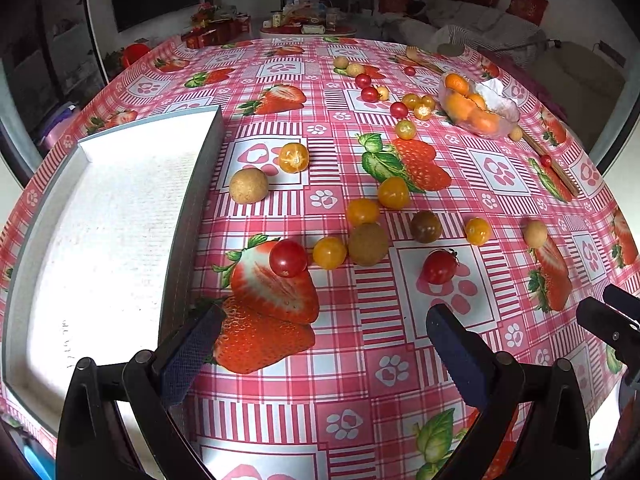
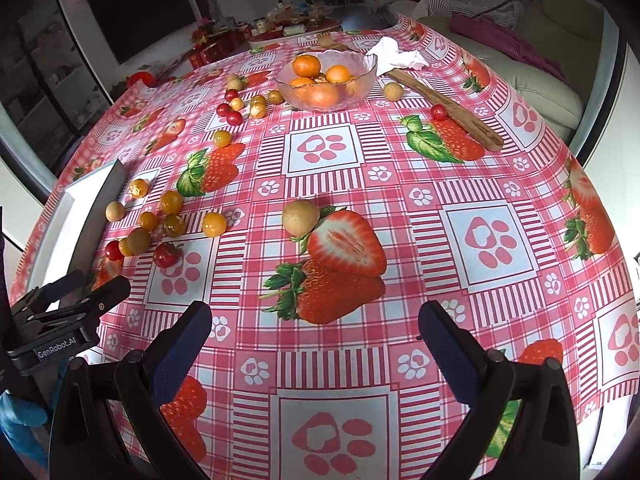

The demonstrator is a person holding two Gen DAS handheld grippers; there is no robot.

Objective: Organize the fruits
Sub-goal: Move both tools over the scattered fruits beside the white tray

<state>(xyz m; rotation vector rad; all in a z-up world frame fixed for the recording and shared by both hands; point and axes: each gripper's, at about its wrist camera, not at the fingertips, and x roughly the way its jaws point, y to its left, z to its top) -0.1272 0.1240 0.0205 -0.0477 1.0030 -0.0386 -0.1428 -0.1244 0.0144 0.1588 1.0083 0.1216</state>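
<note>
Several small fruits lie loose on the pink strawberry tablecloth. In the left wrist view a red cherry tomato (image 1: 288,258), a yellow tomato (image 1: 329,253) and a brown longan (image 1: 368,244) lie just ahead of my left gripper (image 1: 324,340), which is open and empty above the cloth. A white tray (image 1: 100,220) lies to its left. My right gripper (image 2: 316,336) is open and empty, with a longan (image 2: 300,217) ahead of it. A glass bowl (image 2: 362,80) of oranges (image 2: 307,65) stands farther back. The left gripper shows at the left edge of the right wrist view (image 2: 68,304).
A wooden stick (image 2: 448,108) and a crumpled white tissue (image 2: 396,56) lie beside the bowl. More tomatoes and longans (image 2: 236,104) are scattered left of the bowl. The table edge drops off on the right toward a sofa (image 2: 540,72).
</note>
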